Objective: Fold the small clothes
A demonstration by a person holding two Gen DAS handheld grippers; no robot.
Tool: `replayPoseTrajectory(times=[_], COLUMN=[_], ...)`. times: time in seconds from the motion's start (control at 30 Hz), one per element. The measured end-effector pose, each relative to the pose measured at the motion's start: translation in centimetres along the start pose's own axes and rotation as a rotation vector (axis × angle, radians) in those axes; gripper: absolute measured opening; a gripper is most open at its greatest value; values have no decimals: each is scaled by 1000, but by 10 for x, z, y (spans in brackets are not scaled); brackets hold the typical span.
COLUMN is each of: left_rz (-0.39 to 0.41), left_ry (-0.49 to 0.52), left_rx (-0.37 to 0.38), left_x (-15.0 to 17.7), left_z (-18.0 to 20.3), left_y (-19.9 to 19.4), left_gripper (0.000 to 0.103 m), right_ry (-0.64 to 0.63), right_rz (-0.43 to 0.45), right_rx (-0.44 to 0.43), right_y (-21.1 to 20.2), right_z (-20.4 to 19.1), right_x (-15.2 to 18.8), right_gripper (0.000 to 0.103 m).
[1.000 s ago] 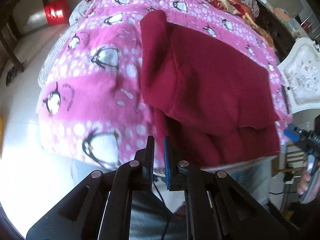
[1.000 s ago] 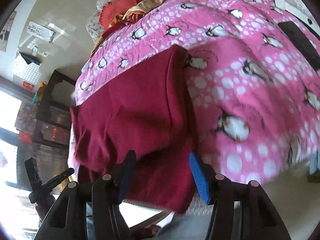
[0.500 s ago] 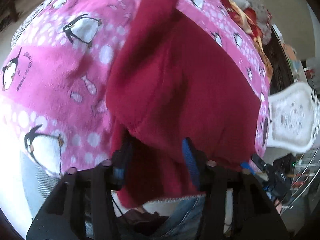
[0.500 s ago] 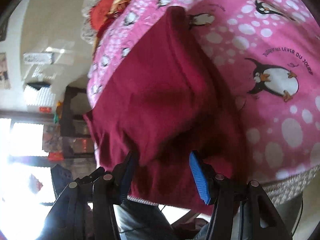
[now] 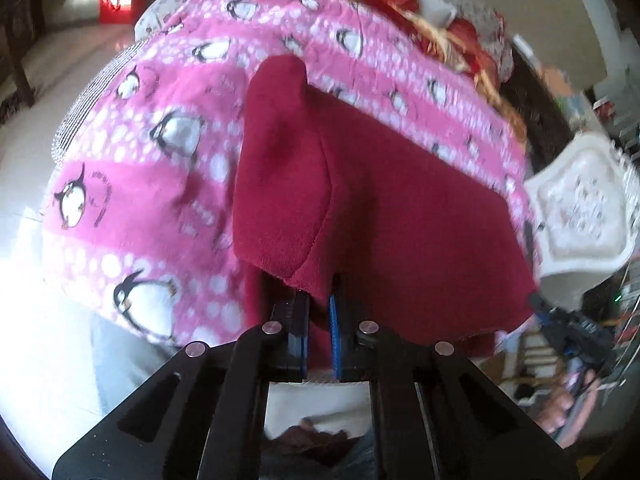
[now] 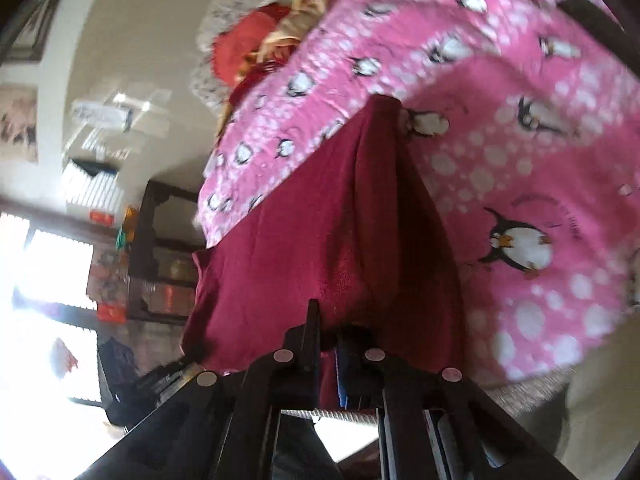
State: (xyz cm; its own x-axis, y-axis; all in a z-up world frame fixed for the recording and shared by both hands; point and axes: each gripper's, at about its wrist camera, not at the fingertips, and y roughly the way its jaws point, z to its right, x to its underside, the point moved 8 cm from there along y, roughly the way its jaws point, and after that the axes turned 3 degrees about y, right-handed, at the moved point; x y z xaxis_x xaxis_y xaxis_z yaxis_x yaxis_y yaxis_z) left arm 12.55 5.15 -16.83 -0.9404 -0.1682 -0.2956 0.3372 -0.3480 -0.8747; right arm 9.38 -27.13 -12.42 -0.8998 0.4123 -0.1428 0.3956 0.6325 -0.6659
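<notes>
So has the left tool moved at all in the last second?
Yes. The left tool went in from the edge of the pink penguin-print blanket to the dark red fleece garment and shut on its near edge.

The near hem of the red garment point(image 5: 400, 220) disappears behind both hand-held grippers, so the pinched cloth can't be made out. The penguin blanket point(image 6: 520, 160) smears with motion blur. The shelves point(image 6: 156, 264) by the window are too washed out to read.
</notes>
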Motion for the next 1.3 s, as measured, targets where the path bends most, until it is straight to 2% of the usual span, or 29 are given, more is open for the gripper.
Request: replayPoseTrajectory(times=[0.07,0.17,0.2,0.27,0.33,0.47,0.53,0.6,0.67,0.77,0.87,1.0,1.07,1.17,1.3], left_rz=[-51,-104,-94,-58,-52,-91,-76,-41,-55,-84,-47,-66,-57,-36,-22], left_ry=[-11,-37,-25,39,63,48,19,67,91,85,122,122,122,120,108], left_rx=[-21,-18,-25,-63,-72,-93,-79,-106,-118,-132,-143,-152,-146,-114,-75], left_x=[15,32,34,34,35,39,39,39,43,47,47,53,53,53,59], left_z=[-14,-23,-20,-15,-13,-18,-16,-10,-9,-15,-8,-12,-8,-4,-10], left_y=[24,50,49,40,34,51,44,34,38,50,41,46,42,31,10], left_gripper=[7,7,7,7,7,7,7,7,7,7,7,9,13,18,18], right_ry=[-14,-1,4,35,9,-14,1,13,-10,-14,18,-15,22,15,9], right_rz=[-13,-53,-67,-66,-53,-55,-68,-66,-50,-68,-69,-71,-73,-58,-24], right_rx=[32,108,135,121,136,170,189,180,190,234,227,255,225,205,184], right_y=[-1,25,33,37,32,28,36,35,28,39,39,41,41,29,8], right_z=[8,36,43,48,43,41,49,46,39,49,53,52,53,46,32], right_x=[10,25,28,33,34,33,33,35,36,33,36,37,37,37,32], right_gripper=[5,5,5,5,5,5,5,5,5,5,5,5,5,8,14])
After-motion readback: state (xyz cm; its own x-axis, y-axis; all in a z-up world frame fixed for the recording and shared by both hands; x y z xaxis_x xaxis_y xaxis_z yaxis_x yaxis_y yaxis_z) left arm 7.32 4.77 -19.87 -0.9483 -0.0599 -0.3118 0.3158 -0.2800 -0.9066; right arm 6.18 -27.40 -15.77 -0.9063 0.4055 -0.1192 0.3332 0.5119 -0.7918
